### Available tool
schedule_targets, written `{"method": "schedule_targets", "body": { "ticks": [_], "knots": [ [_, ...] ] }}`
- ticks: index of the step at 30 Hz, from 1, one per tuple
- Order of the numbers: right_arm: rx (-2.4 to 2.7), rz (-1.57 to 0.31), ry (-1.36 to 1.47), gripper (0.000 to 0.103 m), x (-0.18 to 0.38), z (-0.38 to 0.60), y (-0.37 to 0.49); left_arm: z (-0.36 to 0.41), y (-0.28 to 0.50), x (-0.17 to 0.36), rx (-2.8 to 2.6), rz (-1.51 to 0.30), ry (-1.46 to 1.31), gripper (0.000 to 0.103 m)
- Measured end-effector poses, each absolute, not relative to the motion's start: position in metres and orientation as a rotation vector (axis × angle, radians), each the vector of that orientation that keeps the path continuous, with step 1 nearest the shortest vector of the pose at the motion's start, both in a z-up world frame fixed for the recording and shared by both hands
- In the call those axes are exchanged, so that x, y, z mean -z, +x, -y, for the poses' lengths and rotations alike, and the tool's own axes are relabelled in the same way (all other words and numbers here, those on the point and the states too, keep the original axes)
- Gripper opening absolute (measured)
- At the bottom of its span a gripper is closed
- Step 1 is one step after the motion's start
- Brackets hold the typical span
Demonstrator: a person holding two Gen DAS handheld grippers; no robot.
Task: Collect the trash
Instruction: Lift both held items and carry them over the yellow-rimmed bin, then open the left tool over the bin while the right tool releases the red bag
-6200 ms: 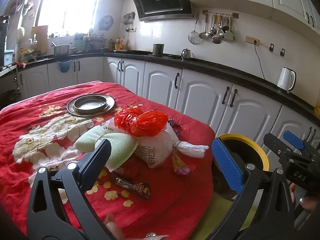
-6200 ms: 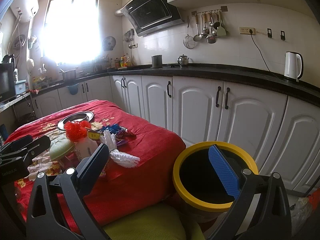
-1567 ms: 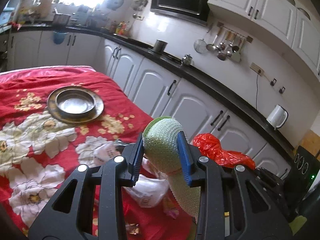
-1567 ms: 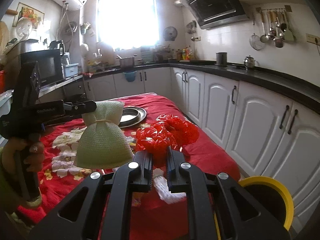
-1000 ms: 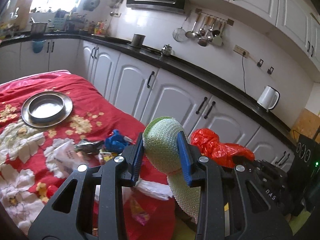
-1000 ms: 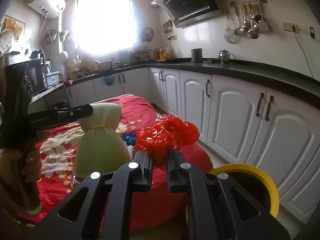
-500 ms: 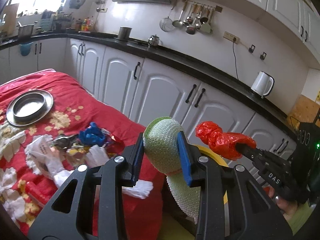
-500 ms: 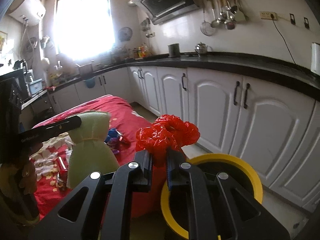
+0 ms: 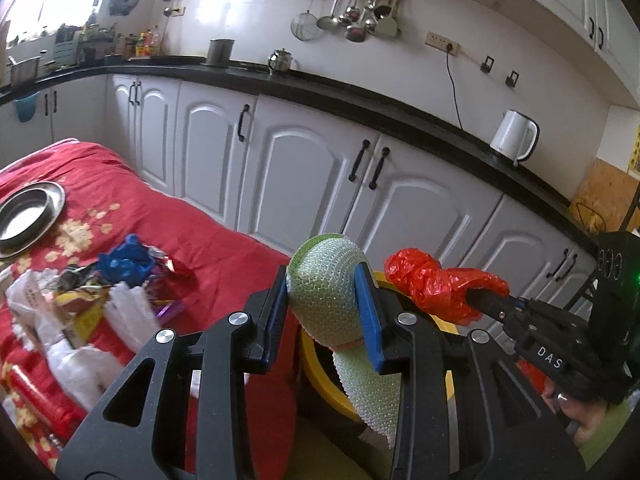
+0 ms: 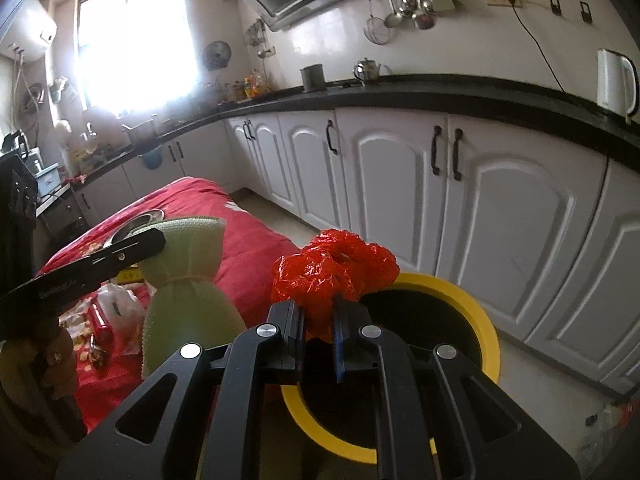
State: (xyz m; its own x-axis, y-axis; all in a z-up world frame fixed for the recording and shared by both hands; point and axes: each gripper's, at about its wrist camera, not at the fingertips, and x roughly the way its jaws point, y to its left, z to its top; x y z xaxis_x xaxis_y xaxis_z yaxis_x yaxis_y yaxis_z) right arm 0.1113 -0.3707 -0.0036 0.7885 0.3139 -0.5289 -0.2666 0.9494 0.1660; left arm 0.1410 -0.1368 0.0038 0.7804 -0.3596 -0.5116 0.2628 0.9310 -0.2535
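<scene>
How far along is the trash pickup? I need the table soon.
Nothing visibly binned yet; the bin's inside is dark. In hand: the left gripper is clamped on a green mesh bag and the right gripper on a red plastic bag, both at the yellow-rimmed bin. Left: white bags and wrappers on the red tablecloth.

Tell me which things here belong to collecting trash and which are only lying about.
Job: green mesh pouch, red plastic bag, yellow-rimmed bin, wrappers on the table.
Bystanders: steel plate, white kettle, hanging utensils.
</scene>
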Motion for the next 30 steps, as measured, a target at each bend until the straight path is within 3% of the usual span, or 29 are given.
{"method": "schedule_targets", "body": {
  "ticks": [25,26,28,30],
  "knots": [
    [-0.248,-0.731,0.254,0.013,0.052,0.424,0.128,0.204,0.189,0.052,0.368,-0.720,-0.099,0.028],
    [-0.246,-0.733,0.260,0.017,0.053,0.425,0.129,0.204,0.190,0.053,0.368,-0.727,-0.101,0.031],
    [-0.231,-0.731,0.262,0.030,0.053,0.426,0.129,0.205,0.190,0.054,0.364,-0.727,-0.101,0.049],
    [-0.221,-0.725,0.263,0.041,0.054,0.427,0.129,0.204,0.190,0.055,0.365,-0.725,-0.100,0.051]
  ]
}}
